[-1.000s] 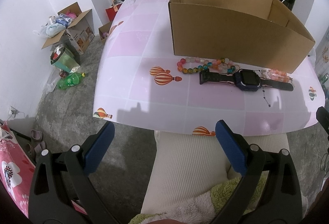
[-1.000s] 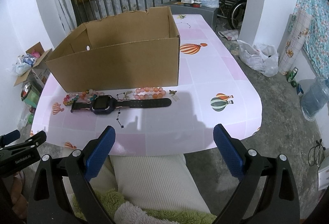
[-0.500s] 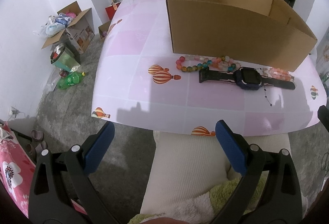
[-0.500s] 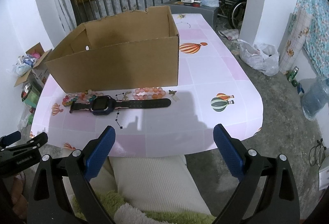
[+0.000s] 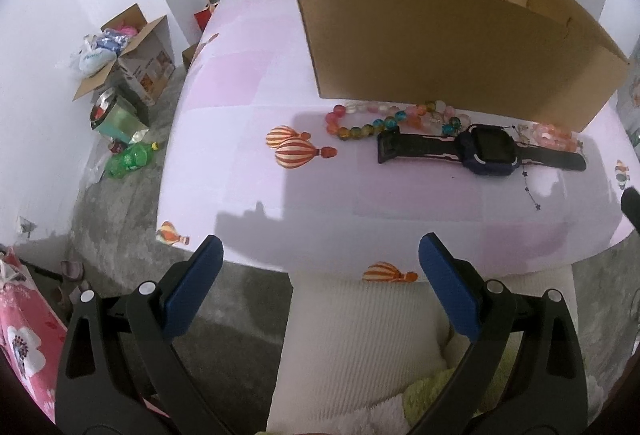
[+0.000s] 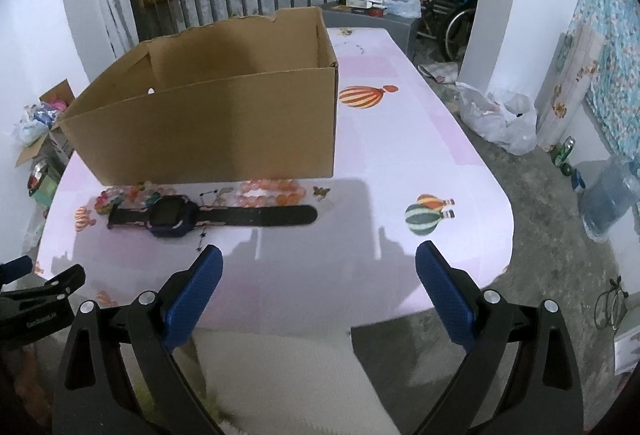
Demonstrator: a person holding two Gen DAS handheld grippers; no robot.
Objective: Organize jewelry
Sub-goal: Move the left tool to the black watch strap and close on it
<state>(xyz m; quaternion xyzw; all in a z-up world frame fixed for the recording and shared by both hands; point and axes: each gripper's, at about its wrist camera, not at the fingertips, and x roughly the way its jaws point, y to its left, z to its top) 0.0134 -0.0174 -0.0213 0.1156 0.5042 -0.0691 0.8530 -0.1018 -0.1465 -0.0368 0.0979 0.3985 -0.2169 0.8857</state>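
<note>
On the pink table (image 5: pixel 240 83), directly in front of the cardboard box (image 5: pixel 440 47), the jewelry lay in a loose row. A black watch (image 5: pixel 486 151) lay flat with its strap stretched out to both sides and its dark square face upward. Behind the watch, between it and the box wall, a multicoloured bead bracelet (image 5: pixel 360 125) rested toward the left end, its beads just beside the left strap end. A pink-orange bead bracelet (image 5: pixel 554 133) lay near the right end of the strap, close to the box. A thin chain with small star charms (image 5: pixel 530 191) ran from the watch toward the near table edge. In the right wrist view, a small butterfly-shaped piece (image 6: pixel 321 191) lay just right of the pink-orange beads. The box stood upright with its top open; its contents could not be seen.

The left claw (image 5: pixel 320 255) hovered over the near table edge, well apart from the jewelry, its blue-padded fingers (image 5: pixel 192 287) spread wide and holding nothing. The right claw (image 6: pixel 319 255) was likewise spread wide and empty, positioned over the near table edge with the watch ahead and to its left. Hot-air balloon prints (image 5: pixel 294 149) marked the table cover. A cream ribbed cushion (image 5: pixel 360 335) showed below the table edge. An open carton (image 5: pixel 128 51) and a green bottle (image 5: pixel 132 157) sat on the floor to the left.
</note>
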